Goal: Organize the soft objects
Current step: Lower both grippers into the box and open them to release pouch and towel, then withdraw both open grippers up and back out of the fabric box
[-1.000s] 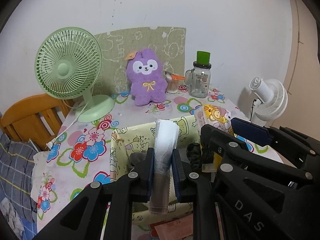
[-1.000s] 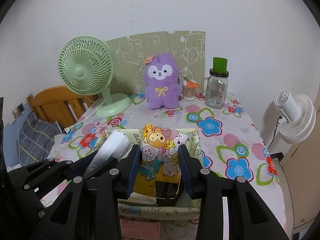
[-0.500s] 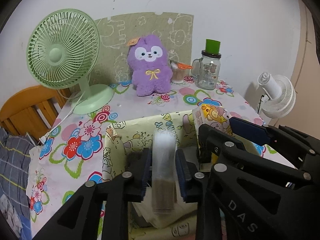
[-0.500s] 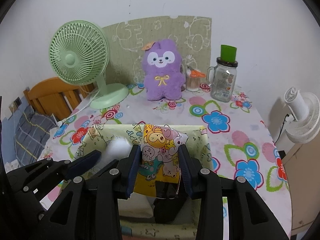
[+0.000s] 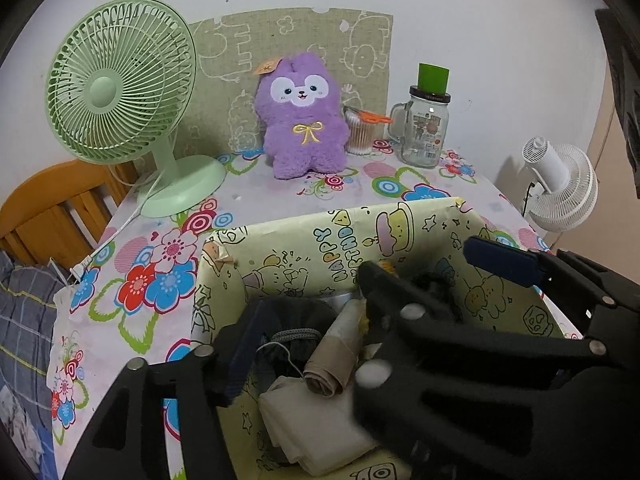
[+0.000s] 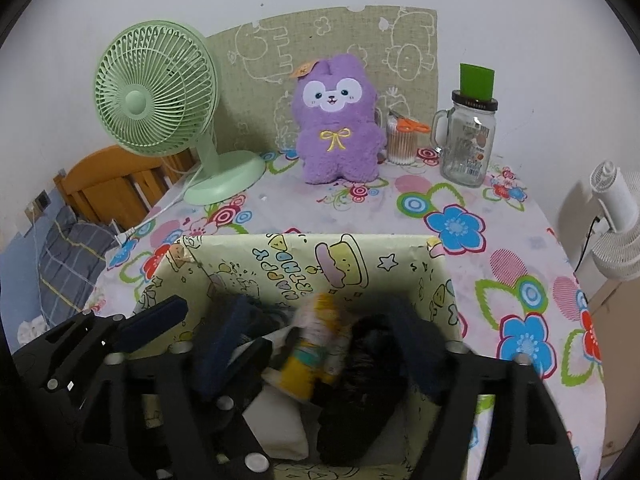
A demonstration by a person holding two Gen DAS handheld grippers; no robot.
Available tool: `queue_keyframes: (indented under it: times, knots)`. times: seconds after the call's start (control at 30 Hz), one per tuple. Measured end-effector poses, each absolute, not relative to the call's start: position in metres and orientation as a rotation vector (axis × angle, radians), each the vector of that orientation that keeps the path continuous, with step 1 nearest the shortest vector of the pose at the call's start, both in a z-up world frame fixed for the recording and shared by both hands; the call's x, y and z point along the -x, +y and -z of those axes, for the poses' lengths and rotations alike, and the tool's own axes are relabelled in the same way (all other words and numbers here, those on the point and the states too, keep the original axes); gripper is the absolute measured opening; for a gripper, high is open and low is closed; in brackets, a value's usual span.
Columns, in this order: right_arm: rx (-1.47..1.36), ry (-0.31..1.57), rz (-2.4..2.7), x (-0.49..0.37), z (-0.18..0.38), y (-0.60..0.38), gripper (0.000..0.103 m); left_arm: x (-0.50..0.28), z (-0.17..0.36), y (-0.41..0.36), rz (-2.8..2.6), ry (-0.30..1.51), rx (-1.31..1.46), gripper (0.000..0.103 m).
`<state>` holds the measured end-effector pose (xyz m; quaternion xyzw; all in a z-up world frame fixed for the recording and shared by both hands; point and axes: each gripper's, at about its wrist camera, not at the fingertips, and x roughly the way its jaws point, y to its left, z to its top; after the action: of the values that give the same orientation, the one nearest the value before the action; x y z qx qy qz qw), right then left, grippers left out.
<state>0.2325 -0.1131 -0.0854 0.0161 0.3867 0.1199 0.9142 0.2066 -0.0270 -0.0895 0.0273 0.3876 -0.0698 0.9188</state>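
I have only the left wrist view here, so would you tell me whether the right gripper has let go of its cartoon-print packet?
Observer: Yes. The right gripper has just been opening, and the yellow cartoon-print packet sits loose between its fingers, inside the box.
Operator: Thank you. What lies beside that packet?
Observer: A dark fuzzy item lies on its right, also in the box.
Operator: And does the left gripper show from that side?
Observer: Yes, the left gripper comes in at the lower left of the right wrist view, jaws apart, having just been opening; the beige-and-white roll rests in the box, free of its pads.
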Motion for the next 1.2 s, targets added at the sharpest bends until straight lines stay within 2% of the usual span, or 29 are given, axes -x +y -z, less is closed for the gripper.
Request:
queue_keyframes:
  times: [0.17, 0.5, 1.0, 1.2]
  knots:
    - [-0.034, 0.803, -0.237, -0.229, 0.087, -0.115, 0.082, -0.204, 0.091, -0.030, 0.141, 0.796, -0.072, 0.079]
    - [-0.026, 0.784, -0.210, -0.213, 0.082, -0.119, 0.089, -0.189, 0.086, -0.035, 0.143, 0.770, -0.089, 0.082]
    - [-0.021, 0.729, -0.214, -0.181, 0.065, -0.120, 0.090, -0.158, 0.069, -0.034, 0.132, 0.730, -0.083, 0.082]
    - [-0.013, 0.711, -0.212, -0.169, 0.058, -0.120, 0.090, -0.147, 0.064, -0.036, 0.127, 0.708, -0.083, 0.088]
